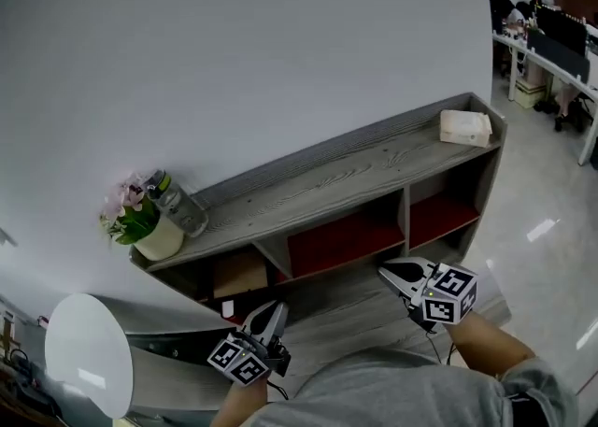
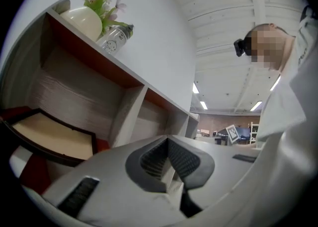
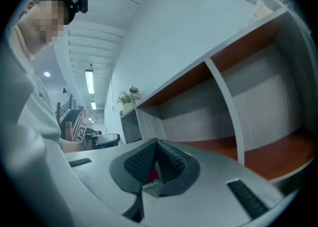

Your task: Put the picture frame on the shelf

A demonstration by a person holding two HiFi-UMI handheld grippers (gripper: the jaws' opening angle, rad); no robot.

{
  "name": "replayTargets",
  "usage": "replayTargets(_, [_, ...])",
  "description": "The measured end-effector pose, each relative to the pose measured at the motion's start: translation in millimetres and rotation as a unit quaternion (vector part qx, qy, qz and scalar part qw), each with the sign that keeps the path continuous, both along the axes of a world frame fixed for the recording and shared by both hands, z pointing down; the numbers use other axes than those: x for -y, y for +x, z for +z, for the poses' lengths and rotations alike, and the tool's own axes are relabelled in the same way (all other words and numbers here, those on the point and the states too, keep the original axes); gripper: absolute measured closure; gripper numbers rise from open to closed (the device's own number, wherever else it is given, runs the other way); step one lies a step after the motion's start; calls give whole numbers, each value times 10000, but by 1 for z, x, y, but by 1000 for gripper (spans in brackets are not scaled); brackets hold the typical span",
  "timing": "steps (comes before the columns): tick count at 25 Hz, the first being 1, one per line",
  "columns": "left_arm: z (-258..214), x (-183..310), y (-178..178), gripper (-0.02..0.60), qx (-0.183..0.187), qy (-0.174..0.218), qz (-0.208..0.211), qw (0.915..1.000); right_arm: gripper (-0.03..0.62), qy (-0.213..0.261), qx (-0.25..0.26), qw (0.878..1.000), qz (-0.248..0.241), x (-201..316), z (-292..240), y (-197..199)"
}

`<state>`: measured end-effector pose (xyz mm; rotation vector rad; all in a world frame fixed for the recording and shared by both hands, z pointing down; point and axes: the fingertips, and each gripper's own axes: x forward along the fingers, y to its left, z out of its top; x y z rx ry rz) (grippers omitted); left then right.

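The picture frame point(image 2: 49, 139) (dark rim, pale panel) sits in the leftmost lower compartment of the shelf point(image 1: 355, 177). The left tongs point(image 2: 167, 139) are pressed together on nothing, in front of that compartment. The right tongs point(image 3: 157, 143) are likewise closed and empty. A potted flower point(image 1: 140, 220) and a bottle point(image 1: 177, 203) stand on the shelf top.

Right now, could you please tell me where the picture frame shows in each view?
Head view: frame in the lower left compartment of the shelf.
Left gripper view: frame at lower left, in that same compartment.
Right gripper view: frame not visible.
Shared landmark: flowers on the shelf top, upper left in the left gripper view, small at centre left in the right gripper view.
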<state>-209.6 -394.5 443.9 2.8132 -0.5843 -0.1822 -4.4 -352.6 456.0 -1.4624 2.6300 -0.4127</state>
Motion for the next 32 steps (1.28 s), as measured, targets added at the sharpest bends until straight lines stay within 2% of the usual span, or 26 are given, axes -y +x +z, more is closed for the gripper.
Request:
replayTargets(4, [4, 3, -6, 566, 96, 87, -59, 9999, 583, 10, -233, 9997, -3, 2, -11, -13])
replayTargets(9, [5, -7, 3, 566, 35, 149, -36, 9999, 586, 34, -616, 9981, 24, -4, -8, -6])
replayTargets(22, [14, -20, 2, 568, -3, -174, -322, 9993, 586, 21, -628, 9980, -110, -13, -5, 10])
replayTargets(32, [21, -19, -6, 569, -35, -417, -354, 9985, 586, 40, -690, 9973, -228, -13, -7, 1])
